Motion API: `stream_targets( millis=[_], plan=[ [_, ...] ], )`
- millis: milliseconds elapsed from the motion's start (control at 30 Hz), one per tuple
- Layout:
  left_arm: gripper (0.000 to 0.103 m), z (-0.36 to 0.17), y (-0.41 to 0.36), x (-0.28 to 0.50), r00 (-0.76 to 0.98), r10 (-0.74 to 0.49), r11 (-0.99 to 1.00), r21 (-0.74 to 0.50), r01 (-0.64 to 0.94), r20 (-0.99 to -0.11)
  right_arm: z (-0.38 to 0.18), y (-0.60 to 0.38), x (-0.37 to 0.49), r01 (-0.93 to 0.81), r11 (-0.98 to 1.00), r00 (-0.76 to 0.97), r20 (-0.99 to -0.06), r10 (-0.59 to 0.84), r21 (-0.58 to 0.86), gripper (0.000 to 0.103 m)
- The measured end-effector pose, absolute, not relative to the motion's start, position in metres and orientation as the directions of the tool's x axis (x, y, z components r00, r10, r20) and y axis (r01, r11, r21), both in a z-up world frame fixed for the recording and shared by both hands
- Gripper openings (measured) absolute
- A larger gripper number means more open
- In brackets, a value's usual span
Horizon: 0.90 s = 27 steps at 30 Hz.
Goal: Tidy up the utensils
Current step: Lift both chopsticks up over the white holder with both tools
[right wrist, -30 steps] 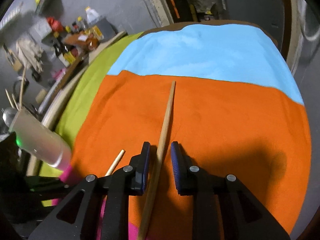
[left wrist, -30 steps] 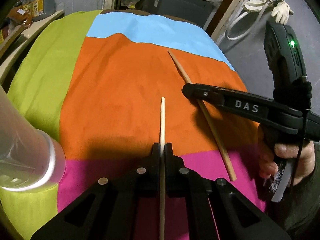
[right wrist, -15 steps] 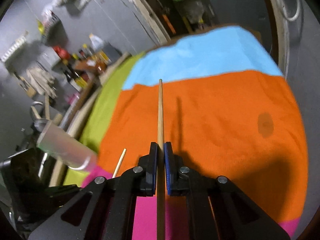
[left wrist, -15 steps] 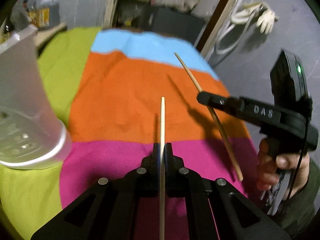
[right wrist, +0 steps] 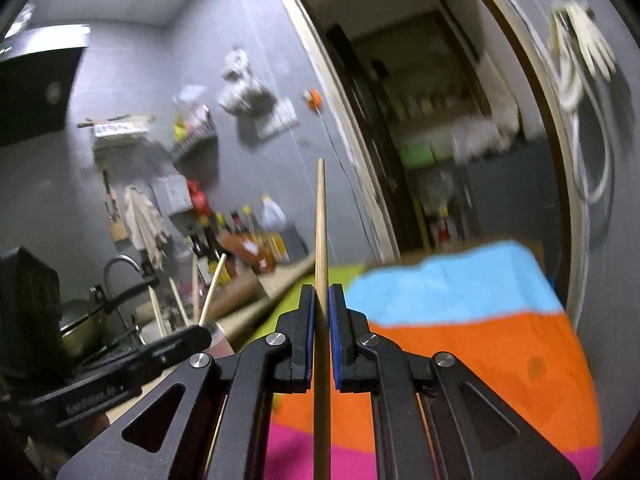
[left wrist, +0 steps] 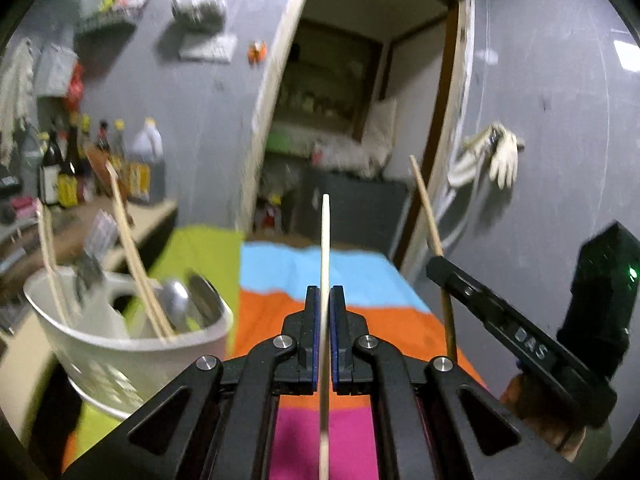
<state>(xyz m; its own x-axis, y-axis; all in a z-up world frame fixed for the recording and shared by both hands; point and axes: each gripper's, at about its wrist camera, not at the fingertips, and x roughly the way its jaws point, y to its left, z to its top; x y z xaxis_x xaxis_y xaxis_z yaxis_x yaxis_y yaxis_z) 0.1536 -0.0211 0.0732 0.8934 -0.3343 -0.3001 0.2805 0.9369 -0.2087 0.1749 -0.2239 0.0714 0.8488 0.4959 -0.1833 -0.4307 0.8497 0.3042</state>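
The left gripper (left wrist: pixel 325 334) is showing matte black linkage arms with triangular cut-outs, 4 silver screws and blue-lined fingers (left wrist: pixel 312 336). The right gripper (right wrist: pixel 319 338) is looking identical; its black body is glowing green, lettered "DAS", gripped by bare skin.

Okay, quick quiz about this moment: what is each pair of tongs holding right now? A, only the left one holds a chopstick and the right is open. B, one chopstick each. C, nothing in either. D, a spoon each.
B: the left tongs are shut on a pale chopstick, and the right tongs are shut on a darker wooden chopstick, both lifted above the colourful cloth.
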Motion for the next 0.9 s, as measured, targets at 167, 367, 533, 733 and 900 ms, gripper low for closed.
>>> stream_targets(
  millis=[167,367,533,733,900],
  plan=[
    [0.003,0.095,0.013,0.159,0.925,-0.311,0.935,-0.243,0.257,-0.220,0.096,-0.200,0.170,-0.498,0.824,0.847,-0.053,0.529,0.269,0.005],
    [0.003,0.129,0.072,0.160,0.961,-0.263,0.931,-0.282,0.231,-0.082,0.117,-0.170,0.180,-0.567,0.763,0.815,0.075,0.575,0.312,0.005],
    [0.003,0.139,0.112,0.170,0.979,-0.202,0.932,-0.313,0.184,-0.026,0.120,-0.145,0.195,-0.600,0.730,0.795,0.139,0.591,0.328,0.005],
    [0.003,0.129,0.150,0.185,0.993,-0.118,0.934,-0.342,0.107,-0.011,0.107,-0.119,0.210,-0.599,0.723,0.796,0.157,0.584,0.344,0.005],
    [0.003,0.113,0.166,0.195,0.997,-0.072,0.927,-0.370,0.068,0.003,0.097,-0.097,0.219,-0.573,0.764,0.817,0.128,0.563,0.296,0.005]
  ],
)
